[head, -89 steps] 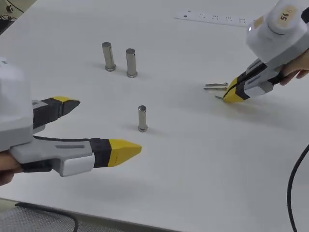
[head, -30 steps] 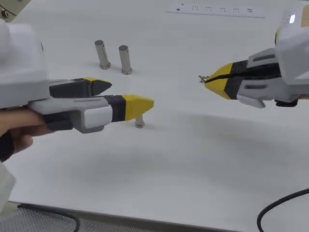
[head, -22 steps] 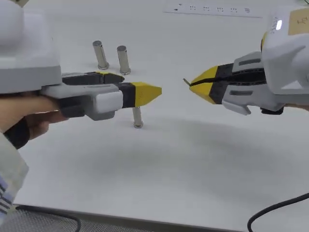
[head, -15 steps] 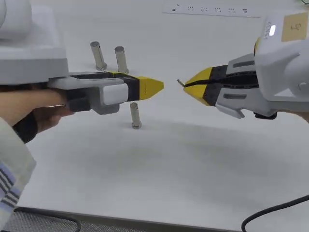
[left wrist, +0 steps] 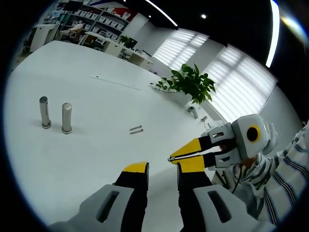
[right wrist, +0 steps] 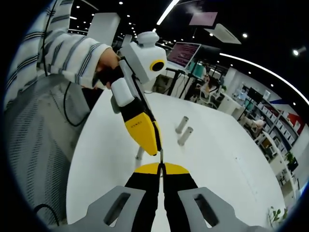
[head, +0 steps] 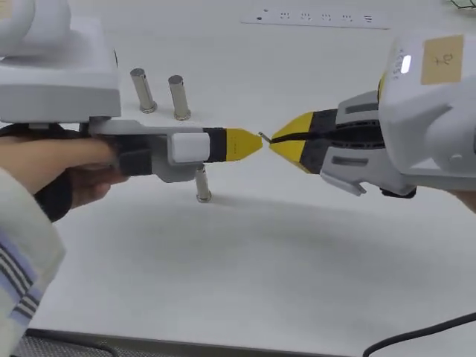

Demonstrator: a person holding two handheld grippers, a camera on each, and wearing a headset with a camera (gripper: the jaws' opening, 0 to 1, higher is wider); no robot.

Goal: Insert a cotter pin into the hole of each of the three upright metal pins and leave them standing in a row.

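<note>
My right gripper (head: 274,141) is shut on a thin cotter pin (head: 262,137), held in the air with its end sticking out to the left. My left gripper (head: 253,143) faces it tip to tip and is open (left wrist: 161,168), with the cotter pin's end (left wrist: 170,159) just ahead of the gap. Two upright metal pins (head: 139,91) (head: 178,97) stand side by side at the back left. A third metal pin (head: 201,184) stands nearer, partly hidden under the left gripper. In the right gripper view the cotter pin (right wrist: 161,157) rises from my shut jaws.
Spare cotter pins (left wrist: 136,129) lie on the white table (head: 297,253) further right. A white power strip (head: 312,16) runs along the far side. A black cable (head: 416,335) curls at the near right corner. The table's near edge is close below.
The right gripper lifted the cotter pin off the table and carried it left. The left gripper rose and moved right, its jaws narrowed. The tips now nearly meet above the near pin.
</note>
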